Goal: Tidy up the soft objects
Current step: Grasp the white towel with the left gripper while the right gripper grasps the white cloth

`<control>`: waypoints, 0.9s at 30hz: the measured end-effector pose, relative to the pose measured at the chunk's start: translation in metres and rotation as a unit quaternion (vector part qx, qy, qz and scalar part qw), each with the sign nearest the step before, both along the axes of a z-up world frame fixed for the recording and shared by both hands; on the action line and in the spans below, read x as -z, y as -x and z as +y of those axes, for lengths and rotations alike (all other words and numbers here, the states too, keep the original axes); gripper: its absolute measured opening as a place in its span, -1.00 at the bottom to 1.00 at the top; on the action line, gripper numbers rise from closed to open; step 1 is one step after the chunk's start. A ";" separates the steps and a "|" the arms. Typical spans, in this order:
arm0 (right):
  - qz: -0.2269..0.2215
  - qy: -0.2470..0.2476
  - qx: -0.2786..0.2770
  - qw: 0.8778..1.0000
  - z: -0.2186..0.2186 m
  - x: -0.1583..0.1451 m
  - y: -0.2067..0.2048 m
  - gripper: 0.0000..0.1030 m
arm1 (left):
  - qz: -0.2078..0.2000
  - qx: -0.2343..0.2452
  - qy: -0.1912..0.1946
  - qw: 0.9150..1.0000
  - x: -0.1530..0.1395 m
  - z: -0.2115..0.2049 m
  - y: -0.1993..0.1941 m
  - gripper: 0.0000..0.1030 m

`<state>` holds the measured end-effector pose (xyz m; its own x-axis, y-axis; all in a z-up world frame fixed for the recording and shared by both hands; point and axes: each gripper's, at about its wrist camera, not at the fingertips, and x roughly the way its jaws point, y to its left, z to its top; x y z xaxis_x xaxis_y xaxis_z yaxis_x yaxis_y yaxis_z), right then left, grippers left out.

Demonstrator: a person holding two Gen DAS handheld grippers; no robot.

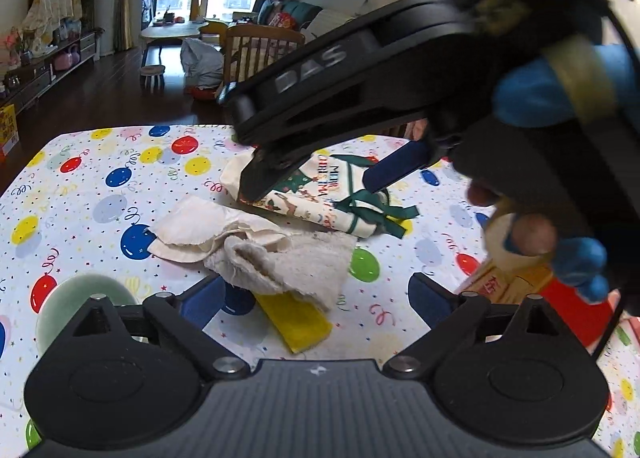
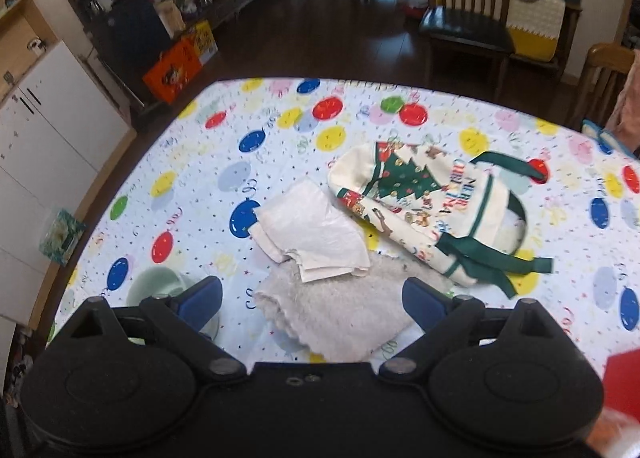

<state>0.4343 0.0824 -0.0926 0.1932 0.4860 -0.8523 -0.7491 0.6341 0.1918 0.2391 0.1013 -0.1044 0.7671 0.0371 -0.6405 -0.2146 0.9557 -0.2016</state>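
Note:
A cream Christmas tote bag with green straps point(image 2: 436, 210) lies on the balloon-print tablecloth point(image 2: 280, 138). Beside it lie a folded white cloth point(image 2: 316, 234) and a fluffy cream towel point(image 2: 340, 310). In the left wrist view the bag point(image 1: 320, 194), the cloth point(image 1: 200, 230) and the towel point(image 1: 304, 266) lie ahead, with a yellow sponge point(image 1: 300, 322) under the towel's edge. My left gripper point(image 1: 316, 298) is open just above the towel. My right gripper point(image 2: 312, 298) is open over the towel; in the left wrist view it point(image 1: 320, 174) hangs over the bag.
A pale green bowl point(image 2: 156, 290) stands at the left, also in the left wrist view point(image 1: 80, 298). A red box point(image 1: 576, 310) sits at the right. Wooden chairs point(image 2: 468, 6) stand beyond the table's far edge.

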 end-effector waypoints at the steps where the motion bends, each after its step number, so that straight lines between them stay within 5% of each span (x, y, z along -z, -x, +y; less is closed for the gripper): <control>1: 0.003 0.007 -0.001 1.000 0.005 0.005 -0.004 0.88 | 0.003 -0.002 -0.002 1.000 0.001 0.001 -0.003 0.92; 13: 0.023 0.072 -0.044 0.996 0.062 0.050 -0.029 0.88 | 0.035 -0.037 -0.049 0.997 0.022 0.001 -0.037 0.91; 27: 0.027 0.113 -0.081 0.990 0.092 0.089 -0.042 0.75 | 0.082 -0.056 -0.035 0.994 0.041 0.014 -0.064 0.89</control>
<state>0.4759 0.1746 -0.1814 0.0803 0.3022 -0.9498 -0.8369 0.5380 0.1004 0.3027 0.1156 -0.1457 0.6413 0.1658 -0.7491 -0.3458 0.9340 -0.0894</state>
